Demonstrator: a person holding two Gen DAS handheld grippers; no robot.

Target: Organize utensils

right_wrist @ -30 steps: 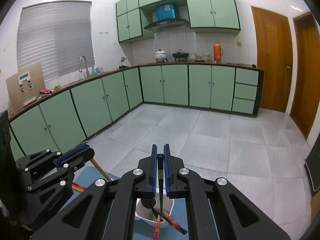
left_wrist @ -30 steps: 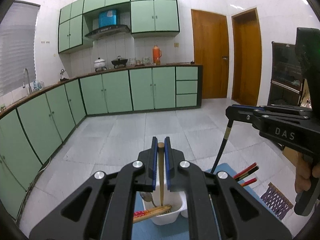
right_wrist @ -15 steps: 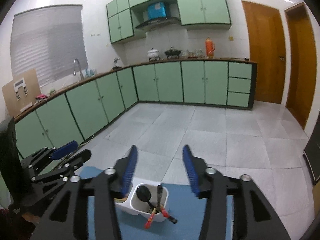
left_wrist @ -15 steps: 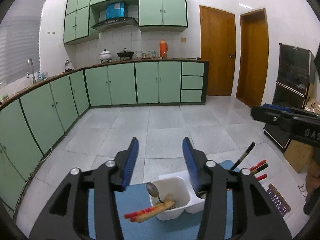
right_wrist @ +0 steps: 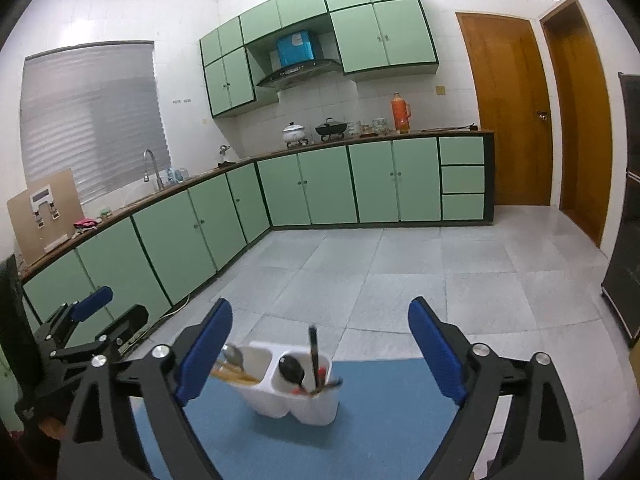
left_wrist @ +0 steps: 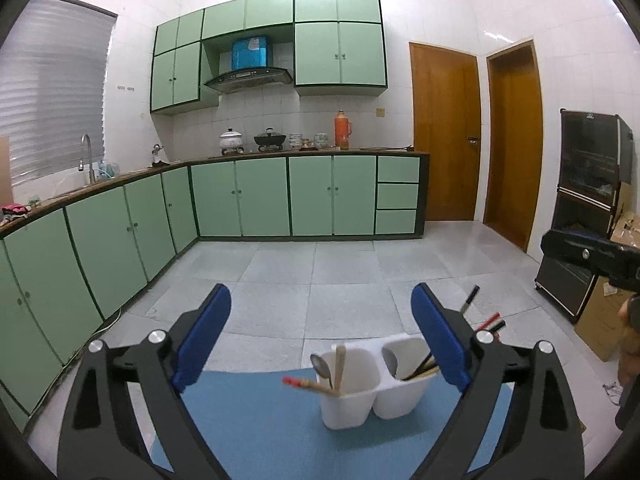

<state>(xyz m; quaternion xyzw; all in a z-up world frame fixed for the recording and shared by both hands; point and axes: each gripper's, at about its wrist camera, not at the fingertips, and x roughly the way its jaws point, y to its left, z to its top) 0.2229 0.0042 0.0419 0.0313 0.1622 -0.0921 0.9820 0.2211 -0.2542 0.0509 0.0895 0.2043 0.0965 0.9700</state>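
Green-cabinet kitchen (left_wrist: 240,196), blue mat (left_wrist: 260,420): white two-cup utensil holder (left_wrist: 372,392) upright, filled with spoons and chopsticks; left gripper (left_wrist: 320,336) and right gripper (right_wrist: 320,352) both spread wide, empty, above it.

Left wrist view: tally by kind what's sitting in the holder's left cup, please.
Left cup of the white holder:
Metal spoon: 1
Upright wooden handle: 1
Red-tipped chopsticks: 2, though they overlap, so this count is less sure
Total: 4
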